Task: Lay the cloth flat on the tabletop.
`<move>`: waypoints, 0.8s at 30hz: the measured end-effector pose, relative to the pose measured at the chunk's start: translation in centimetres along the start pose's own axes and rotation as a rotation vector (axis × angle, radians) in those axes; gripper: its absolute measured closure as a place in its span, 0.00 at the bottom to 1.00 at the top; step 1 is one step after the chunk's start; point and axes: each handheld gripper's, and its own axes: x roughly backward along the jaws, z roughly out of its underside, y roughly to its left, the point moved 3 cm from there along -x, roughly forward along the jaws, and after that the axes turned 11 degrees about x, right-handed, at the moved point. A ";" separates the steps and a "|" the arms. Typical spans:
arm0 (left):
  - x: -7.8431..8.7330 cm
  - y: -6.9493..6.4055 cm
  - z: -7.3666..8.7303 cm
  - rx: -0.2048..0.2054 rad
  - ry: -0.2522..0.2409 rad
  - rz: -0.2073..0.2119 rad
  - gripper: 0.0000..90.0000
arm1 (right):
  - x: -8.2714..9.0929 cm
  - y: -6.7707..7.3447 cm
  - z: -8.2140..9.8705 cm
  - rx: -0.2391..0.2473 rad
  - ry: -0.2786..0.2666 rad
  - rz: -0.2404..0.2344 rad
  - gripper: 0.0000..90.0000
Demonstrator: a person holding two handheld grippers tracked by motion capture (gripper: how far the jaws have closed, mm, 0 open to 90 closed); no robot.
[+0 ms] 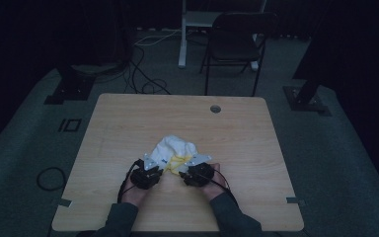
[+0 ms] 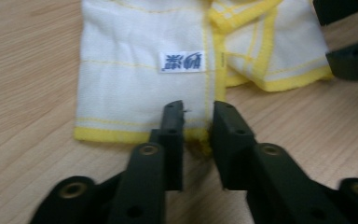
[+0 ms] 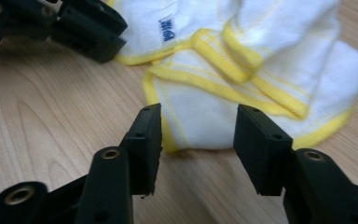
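Observation:
A white cloth (image 1: 175,148) with yellow hems lies crumpled on the wooden table (image 1: 128,113), just beyond both hands. In the left gripper view the cloth (image 2: 135,79) shows a small blue-printed label (image 2: 182,61). My left gripper (image 2: 198,109) stands at the near yellow hem, its jaws narrowly apart with the hem's corner between them; the pads do not visibly press it. My right gripper (image 3: 198,121) is open, its jaws astride the near corner of a folded part of the cloth (image 3: 261,42). From above, the left gripper (image 1: 161,163) and right gripper (image 1: 181,166) sit close together.
A round cable hole (image 1: 215,108) is set in the table's far side. A black chair (image 1: 234,44) and a white post (image 1: 182,34) stand beyond the table. Cables (image 1: 143,74) lie on the dark floor, with a coil (image 1: 49,177) at the left.

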 end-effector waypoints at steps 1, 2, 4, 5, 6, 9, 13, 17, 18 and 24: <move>0.0 0.1 0.0 -0.001 0.001 0.003 0.91 | -0.1 0.1 0.0 0.004 0.002 -0.007 0.55; 0.0 0.1 0.0 -0.002 0.002 0.008 0.94 | -0.3 0.2 -0.1 0.009 0.004 -0.008 0.54; 0.0 0.1 0.0 -0.005 0.001 0.000 0.96 | -0.5 0.3 -0.1 0.017 0.009 -0.011 0.52; 0.0 0.1 0.0 -0.006 -0.001 -0.002 0.97 | -0.6 0.4 -0.1 0.022 0.015 -0.012 0.52; 0.1 0.1 0.0 -0.006 -0.002 -0.003 0.97 | -0.7 0.4 0.0 0.027 0.018 -0.010 0.53; 0.4 0.0 -0.2 0.005 -0.022 0.000 0.98 | -0.8 0.4 0.1 0.026 0.034 -0.004 0.60; 1.2 0.3 -0.7 0.020 -0.050 0.012 0.98 | -0.6 -0.2 0.2 0.012 0.029 -0.016 0.81; 1.8 0.6 -1.1 0.031 -0.077 0.010 0.98 | -0.2 -0.5 0.3 0.001 0.024 -0.010 0.89; 1.9 0.7 -1.2 0.035 -0.083 0.011 0.98 | -0.1 -0.6 0.3 -0.002 0.020 -0.008 0.90; 2.9 1.5 -1.7 0.056 -0.116 0.002 0.98 | 0.8 -1.4 0.6 -0.024 0.002 0.009 0.91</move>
